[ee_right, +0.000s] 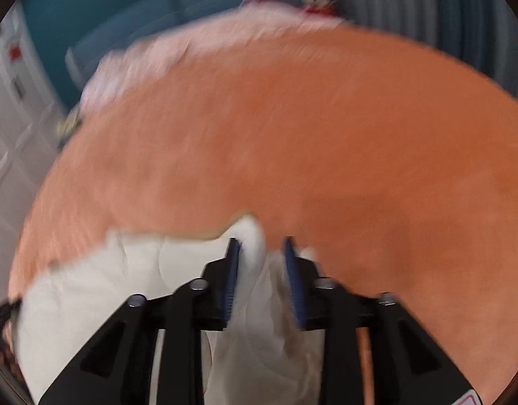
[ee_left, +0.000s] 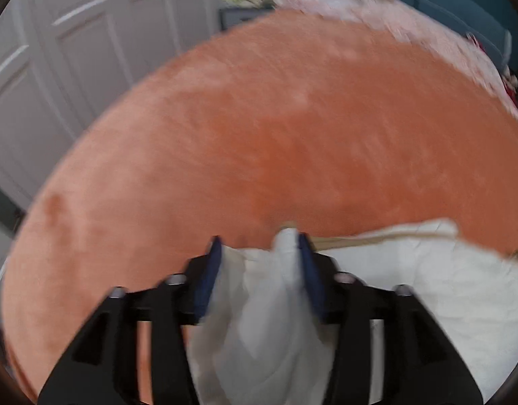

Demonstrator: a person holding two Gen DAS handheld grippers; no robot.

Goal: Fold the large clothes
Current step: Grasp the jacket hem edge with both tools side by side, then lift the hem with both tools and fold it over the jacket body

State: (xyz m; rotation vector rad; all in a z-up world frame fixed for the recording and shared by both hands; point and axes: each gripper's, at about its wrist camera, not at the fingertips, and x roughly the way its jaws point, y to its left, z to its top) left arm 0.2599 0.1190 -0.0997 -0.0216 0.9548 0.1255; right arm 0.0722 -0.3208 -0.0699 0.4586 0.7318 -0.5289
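A white garment [ee_left: 427, 290] lies on an orange fleece bed cover [ee_left: 275, 128]. In the left wrist view my left gripper [ee_left: 259, 246] has its blue-padded fingers closed around a bunched fold of the white garment, which hangs down between them. In the right wrist view my right gripper [ee_right: 262, 246] likewise grips a bunched corner of the white garment [ee_right: 100, 287], which spreads out to the left over the orange cover [ee_right: 326, 135]. Both views are motion-blurred.
A pale pink fluffy blanket [ee_left: 377, 10] lies at the far side of the bed, also in the right wrist view [ee_right: 178, 47]. White panelled wardrobe doors [ee_left: 73, 50] stand to the left. A teal headboard [ee_right: 124, 10] is behind the bed.
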